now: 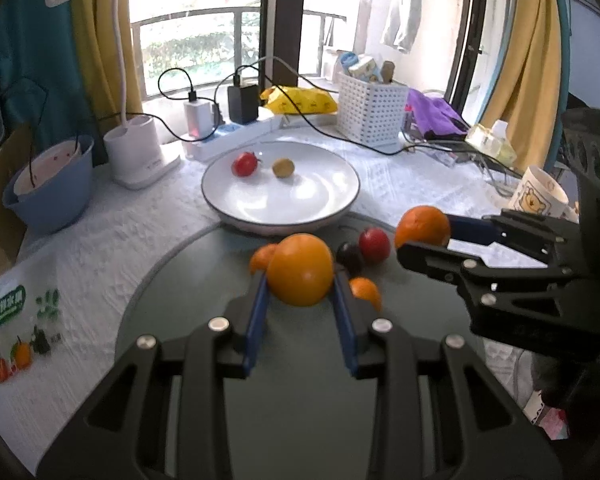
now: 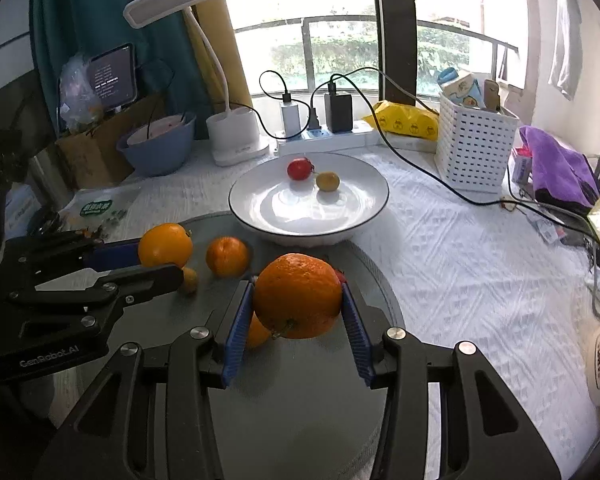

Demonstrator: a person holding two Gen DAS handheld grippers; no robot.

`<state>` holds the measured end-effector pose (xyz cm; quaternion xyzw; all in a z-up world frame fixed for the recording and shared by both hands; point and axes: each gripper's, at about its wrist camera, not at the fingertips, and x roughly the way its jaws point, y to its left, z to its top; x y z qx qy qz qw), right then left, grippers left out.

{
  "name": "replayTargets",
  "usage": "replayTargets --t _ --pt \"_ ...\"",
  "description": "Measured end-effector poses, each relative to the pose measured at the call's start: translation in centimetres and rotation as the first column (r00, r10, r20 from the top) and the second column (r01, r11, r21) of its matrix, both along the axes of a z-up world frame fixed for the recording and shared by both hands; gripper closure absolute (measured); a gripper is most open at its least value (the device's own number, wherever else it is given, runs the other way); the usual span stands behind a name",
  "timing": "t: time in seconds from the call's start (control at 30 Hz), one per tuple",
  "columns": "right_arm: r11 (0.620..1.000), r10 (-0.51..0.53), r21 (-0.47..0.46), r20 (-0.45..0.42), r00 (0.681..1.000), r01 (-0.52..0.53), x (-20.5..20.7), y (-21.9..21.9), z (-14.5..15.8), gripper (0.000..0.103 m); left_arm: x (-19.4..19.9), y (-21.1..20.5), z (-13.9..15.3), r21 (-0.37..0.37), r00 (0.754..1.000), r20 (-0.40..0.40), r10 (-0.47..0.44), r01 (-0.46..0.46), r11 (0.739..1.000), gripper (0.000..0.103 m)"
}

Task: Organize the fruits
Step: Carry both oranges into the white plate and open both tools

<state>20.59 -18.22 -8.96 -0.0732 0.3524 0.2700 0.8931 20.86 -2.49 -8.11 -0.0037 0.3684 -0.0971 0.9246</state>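
Note:
My left gripper [image 1: 300, 274] is shut on a smooth orange [image 1: 300, 268], lifted a little above the round grey tray [image 1: 180, 300]. To its right, my right gripper [image 1: 424, 236] is shut on a rougher orange [image 1: 422, 226]. In the right wrist view that orange [image 2: 298, 296] fills the right gripper [image 2: 297, 286], and the left gripper [image 2: 160, 260] holds its orange [image 2: 165, 245] at the left. Behind the tray a white plate [image 1: 308, 196] [image 2: 292, 208] carries a red tomato [image 1: 244, 164] and a small yellow-green fruit [image 1: 283, 168]. Small oranges [image 1: 366, 292] [image 2: 227, 256], a dark plum [image 1: 350, 258] and a red fruit [image 1: 374, 244] lie on the tray.
At the back stand a white desk lamp [image 2: 236, 132], a blue bowl [image 2: 160, 148], a power strip with chargers and cables [image 2: 320, 132], a yellow bag [image 2: 404, 122] and a white perforated basket [image 2: 474, 152]. A bear mug [image 1: 540, 196] and purple cloth [image 2: 556, 168] are at the right.

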Motion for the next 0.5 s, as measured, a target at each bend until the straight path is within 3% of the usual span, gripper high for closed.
replayTargets --t 0.5 --pt "1.000 0.011 -0.003 -0.004 1.000 -0.011 3.4 1.4 0.1 0.056 3.2 0.9 0.2 -0.004 1.000 0.013 -0.005 0.005 1.000 0.070"
